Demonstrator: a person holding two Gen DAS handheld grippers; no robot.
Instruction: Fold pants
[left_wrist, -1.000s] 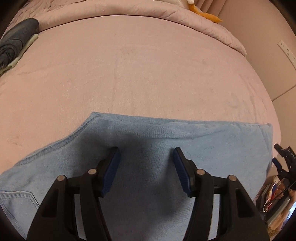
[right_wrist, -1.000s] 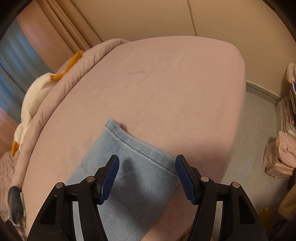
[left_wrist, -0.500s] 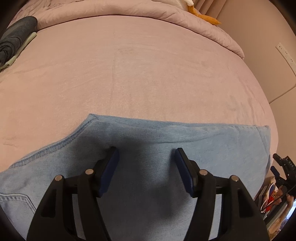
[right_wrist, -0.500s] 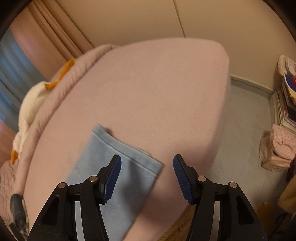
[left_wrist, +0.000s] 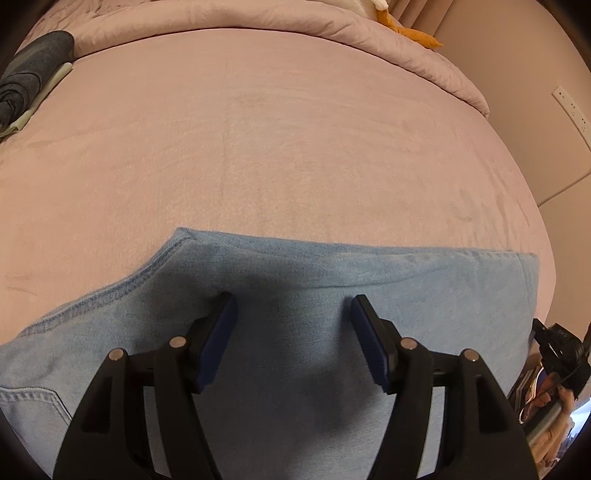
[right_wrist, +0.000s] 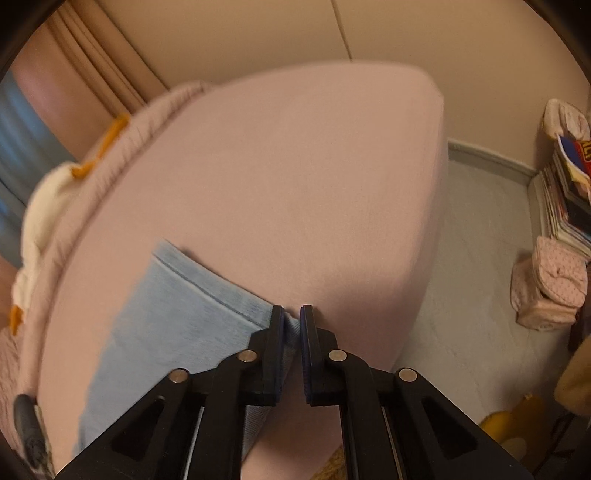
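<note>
**Hem corner gripped as pants fold gets under way**

Light blue denim pants (left_wrist: 295, 369) are laid flat along the bed's (left_wrist: 258, 147) near edge. The hem corner is pinched by the just-closed right gripper (right_wrist: 291, 314), while the left gripper (left_wrist: 291, 306) is held spread over the cloth, grasping nothing. The fold itself is judged still undone.

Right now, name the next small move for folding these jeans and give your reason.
Probably lift the right gripper a little and carry the hem corner of the jeans back over the leg. Its jaws have just closed with that corner between them, while the left gripper hangs open over the flat denim on the bed.
</note>
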